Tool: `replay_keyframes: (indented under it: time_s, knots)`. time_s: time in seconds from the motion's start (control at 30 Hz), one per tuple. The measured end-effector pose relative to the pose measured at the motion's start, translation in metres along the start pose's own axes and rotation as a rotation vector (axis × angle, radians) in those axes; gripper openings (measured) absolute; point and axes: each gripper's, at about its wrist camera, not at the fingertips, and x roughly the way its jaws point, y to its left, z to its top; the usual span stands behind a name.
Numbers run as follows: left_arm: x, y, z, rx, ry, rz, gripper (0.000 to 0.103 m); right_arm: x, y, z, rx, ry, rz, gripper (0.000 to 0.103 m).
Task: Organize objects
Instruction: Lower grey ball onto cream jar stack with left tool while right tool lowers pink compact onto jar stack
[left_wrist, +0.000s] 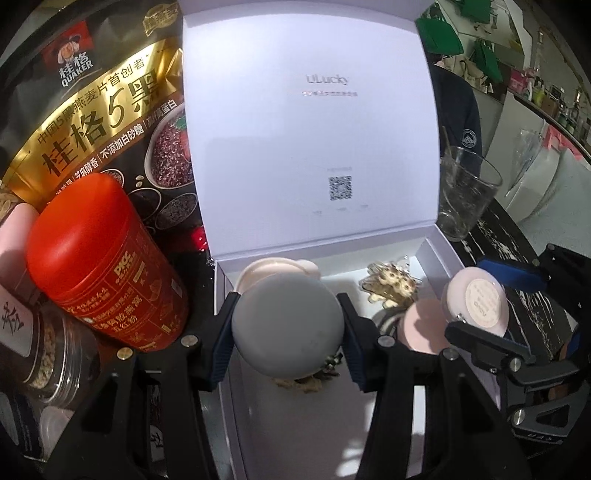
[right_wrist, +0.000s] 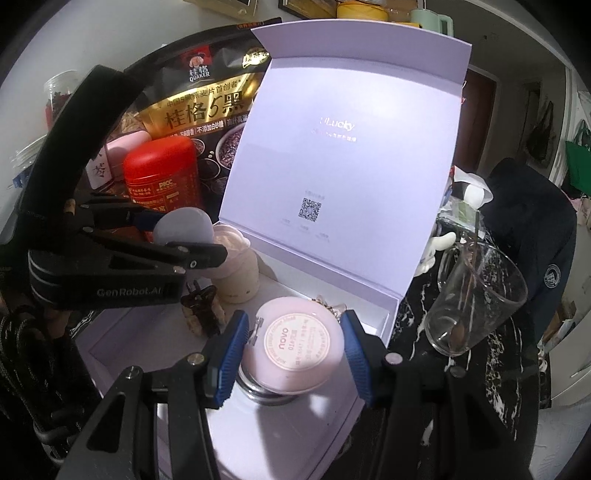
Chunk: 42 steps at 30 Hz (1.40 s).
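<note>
Holding grey compact (left_wrist: 286, 328) in left gripper (left_wrist: 287, 332), pink jar (right_wrist: 295, 349) in right gripper (right_wrist: 293, 350), both directly over open white box (left_wrist: 439, 254)

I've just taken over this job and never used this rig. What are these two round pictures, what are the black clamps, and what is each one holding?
Each picture comes from a fisheye camera on a hand-held clamp, looking along its two blue-padded fingers. In the left-wrist view, the left gripper grips a grey round case. In the right-wrist view, the right gripper grips a pink round case with a "novo" label. Both are over an open white box holding small items. Nearby stand a red tin, an oat bag and a glass.
</note>
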Motion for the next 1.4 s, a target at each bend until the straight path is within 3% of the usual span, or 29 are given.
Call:
replay_keyframes:
  time_s: [0.43,0.63,1.4]
  knots:
    - [0.022,0.018,0.016,-0.049,-0.001,-0.001,0.049,0.023,-0.007,0.007,0.027,0.012,0.034,0.052]
    - [0.033,0.015,0.017,-0.046,0.001,-0.043,0.049,0.028,-0.013,0.002,0.054,0.018,0.054,0.052]
    - [0.036,0.002,0.015,-0.007,-0.016,-0.062,0.049,0.03,-0.006,-0.017,0.06,0.022,0.085,0.052]
